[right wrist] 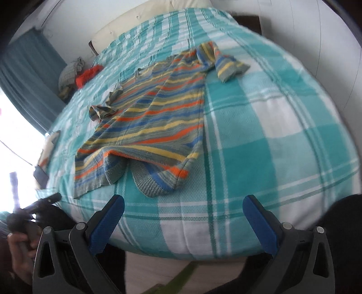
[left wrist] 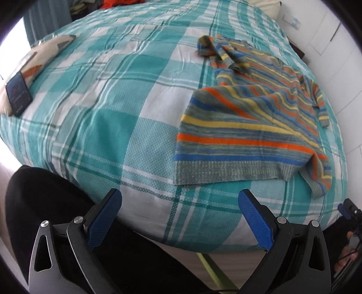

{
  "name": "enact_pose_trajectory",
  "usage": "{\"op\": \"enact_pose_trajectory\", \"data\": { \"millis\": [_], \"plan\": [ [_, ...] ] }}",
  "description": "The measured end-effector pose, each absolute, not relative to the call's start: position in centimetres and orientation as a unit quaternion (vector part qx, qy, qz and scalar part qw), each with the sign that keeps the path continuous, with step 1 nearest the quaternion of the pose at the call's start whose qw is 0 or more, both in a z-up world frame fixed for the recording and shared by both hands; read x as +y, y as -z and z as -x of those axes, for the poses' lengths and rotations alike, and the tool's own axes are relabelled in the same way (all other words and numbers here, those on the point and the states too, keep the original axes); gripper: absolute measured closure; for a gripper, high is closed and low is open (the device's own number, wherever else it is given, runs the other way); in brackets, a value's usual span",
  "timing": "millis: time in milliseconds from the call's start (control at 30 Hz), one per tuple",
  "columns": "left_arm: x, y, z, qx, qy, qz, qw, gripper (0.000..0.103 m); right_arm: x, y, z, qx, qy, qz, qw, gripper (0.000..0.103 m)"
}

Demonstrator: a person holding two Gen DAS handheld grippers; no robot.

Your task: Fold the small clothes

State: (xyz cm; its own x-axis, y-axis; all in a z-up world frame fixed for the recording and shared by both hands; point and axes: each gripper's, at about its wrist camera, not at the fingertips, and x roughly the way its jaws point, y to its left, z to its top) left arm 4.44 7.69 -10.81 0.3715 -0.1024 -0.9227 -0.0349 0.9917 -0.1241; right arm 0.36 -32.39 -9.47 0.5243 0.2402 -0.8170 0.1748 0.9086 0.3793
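A small striped sweater (left wrist: 248,126) in grey, orange, yellow and blue lies spread on a bed with a teal and white checked cover (left wrist: 108,126). Its ribbed hem faces me; one hem corner is bunched and turned under (right wrist: 144,178). One sleeve is folded across the chest (left wrist: 224,54), the other hangs down its right side (left wrist: 321,108). My left gripper (left wrist: 179,214) hovers open at the bed's near edge, just short of the hem. My right gripper (right wrist: 183,220) is also open, below the sweater (right wrist: 147,122), with nothing between its fingers.
A patterned cushion (left wrist: 34,61) with a dark phone (left wrist: 19,93) on it sits at the bed's left side. Red and grey clothes (right wrist: 87,74) are heaped at the far corner. A cream headboard (right wrist: 140,20) and white walls bound the bed. Dark trouser legs (left wrist: 56,214) are below.
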Motion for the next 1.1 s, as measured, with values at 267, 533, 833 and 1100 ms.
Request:
{"op": "enact_pose_trajectory", "data": {
  "millis": [267, 533, 833, 1100],
  "plan": [
    [7.7, 15.9, -7.4, 0.591, 0.03, 0.097, 0.801, 0.002, -29.8, 15.0, -6.1, 0.462, -0.149, -0.239, 0.841, 0.034],
    [8.2, 14.8, -7.8, 0.554, 0.05, 0.136, 0.82, 0.034, -29.6, 12.6, -5.2, 0.46, -0.223, -0.221, 0.831, 0.077],
    [8.4, 14.1, -9.3, 0.556, 0.079, 0.151, 0.813, 0.099, -31.1, 15.6, -6.4, 0.493, -0.194, -0.273, 0.803, 0.099],
    [9.8, 8.1, -5.2, 0.577, 0.153, 0.142, 0.789, 0.1, -35.6, 8.9, -2.2, 0.507, -0.2, -0.288, 0.788, 0.099]
  ]
}}
